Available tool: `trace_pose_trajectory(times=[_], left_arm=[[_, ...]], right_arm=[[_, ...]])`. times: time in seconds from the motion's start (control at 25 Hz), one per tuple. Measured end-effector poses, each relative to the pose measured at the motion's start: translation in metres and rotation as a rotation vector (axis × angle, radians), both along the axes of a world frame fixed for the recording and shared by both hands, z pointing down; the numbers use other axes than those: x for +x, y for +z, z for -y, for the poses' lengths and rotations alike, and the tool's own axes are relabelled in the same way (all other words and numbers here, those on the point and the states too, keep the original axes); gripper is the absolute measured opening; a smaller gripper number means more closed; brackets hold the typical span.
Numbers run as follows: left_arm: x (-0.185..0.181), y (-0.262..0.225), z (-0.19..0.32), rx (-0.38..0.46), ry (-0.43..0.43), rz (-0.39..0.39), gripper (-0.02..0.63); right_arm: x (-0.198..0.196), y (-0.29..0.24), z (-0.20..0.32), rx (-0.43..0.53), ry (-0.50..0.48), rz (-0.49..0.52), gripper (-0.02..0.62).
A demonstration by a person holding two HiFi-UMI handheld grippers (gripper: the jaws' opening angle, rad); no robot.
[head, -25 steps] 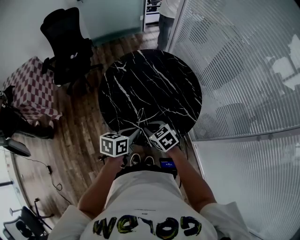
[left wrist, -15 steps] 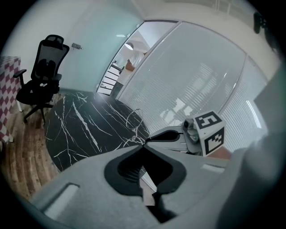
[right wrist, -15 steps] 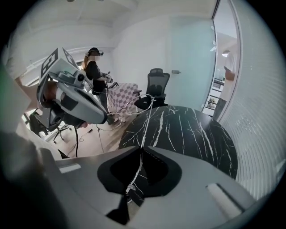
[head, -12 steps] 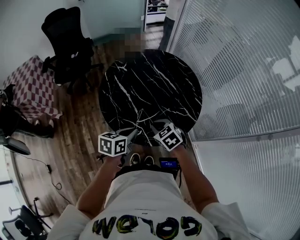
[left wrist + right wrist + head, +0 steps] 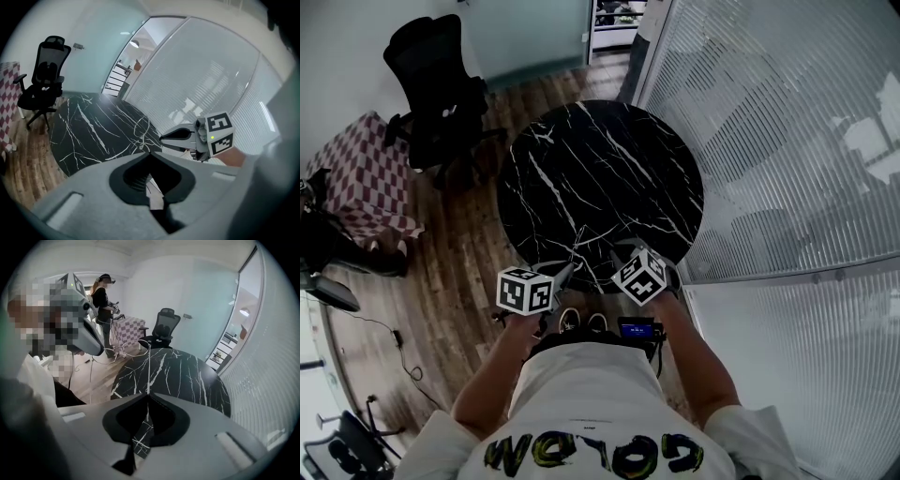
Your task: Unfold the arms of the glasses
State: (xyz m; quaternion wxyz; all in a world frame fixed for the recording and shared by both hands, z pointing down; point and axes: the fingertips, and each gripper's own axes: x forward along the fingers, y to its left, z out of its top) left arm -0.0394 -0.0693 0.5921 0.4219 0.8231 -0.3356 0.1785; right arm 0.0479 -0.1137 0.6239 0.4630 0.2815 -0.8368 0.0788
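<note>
Glasses [image 5: 142, 127] of thin pale wire hang between the two tongs over the near rim of the black marbled desk [image 5: 609, 169], seemingly clear of its top. Left tongs [image 5: 149, 153] are pinched together on the frame beside one lens ring. Right tongs [image 5: 148, 394], whose jaws have just been closing, now nip one arm [image 5: 148, 372], which runs as a fine line straight up out of their tips. Such a frame looks nearly weightless, springy and easy to bend (the hinge is probably the weakest spot), and smooth wire may slip or twist between hard pads. Best hold, I judge, is much the one shown: front steadied close to the hinge, arm taken a little way out from it, then swung gently through its arc rather than pulled.
</note>
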Motion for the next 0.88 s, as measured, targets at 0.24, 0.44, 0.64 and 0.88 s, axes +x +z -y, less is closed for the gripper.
trace_pose_trajectory(times=[0.24, 0.44, 0.64, 0.88], left_arm=[[0.001, 0.006, -0.003, -0.018, 0.018, 0.013, 0.003], [0.003, 0.012, -0.004, -0.023, 0.035, 0.034, 0.003], [0.007, 0.027, 0.003, -0.021, 0.054, 0.078, 0.005], [0.011, 0.068, 0.008, -0.07, 0.092, 0.125, 0.006]], right_arm=[[0.009, -0.001, 0.006, 0.059, -0.042, -0.08, 0.008], [0.01, 0.001, 0.007, 0.053, -0.057, -0.093, 0.008], [0.013, 0.013, 0.01, 0.027, -0.061, -0.103, 0.008], [0.02, 0.054, 0.015, -0.015, -0.076, -0.142, 0.008]])
